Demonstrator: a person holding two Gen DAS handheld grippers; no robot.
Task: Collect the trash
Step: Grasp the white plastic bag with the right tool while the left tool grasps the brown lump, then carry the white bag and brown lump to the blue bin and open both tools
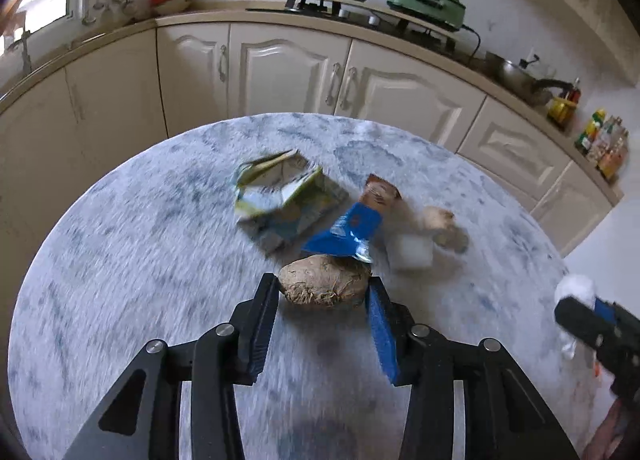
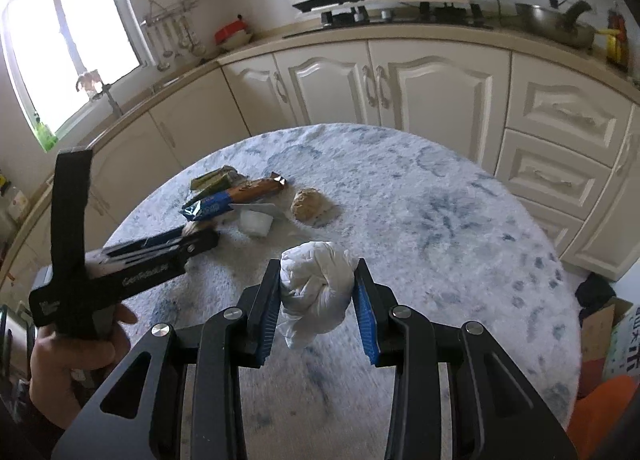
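Bench (image 1: pixel 120 260): round, marbled blue-white top; its far rim curves just short of the cream cabinets (image 1: pixel 288 71), its near part under both grippers is bare.
Open room: the wide right half of the top in the right wrist view holds nothing; the left side in the left wrist view is likewise free.
Left gripper (image 1: pixel 324 284): jaws pinching a brown lumpy root (image 1: pixel 324 278) from both sides, close above the bench top.
Right gripper (image 2: pixel 318 280): jaws pinching a wadded white plastic bag (image 2: pixel 316 292), held above the bench top.
Trash cluster: lies past the left gripper, toward the bench's middle.
Crumpled carton (image 1: pixel 280 195): one, green-white, flattened, farthest left of the cluster.
Blue and brown wrapper (image 1: pixel 356 219): one, its blue end just over the held root, touching the carton's edge.
White cup-like piece (image 1: pixel 410 256): one, just right of the wrapper.
Second brown lump (image 1: pixel 438 217): one, behind the white piece, near it.
In the way: the wrapper's blue end sits directly ahead of the left jaws; whether it touches the root I cannot tell.
Person's hand (image 2: pixel 72 356): grips the left gripper's handle at the lower left of the right wrist view.
Beyond the rim: a cardboard box (image 2: pixel 600 324) stands on the floor at right.
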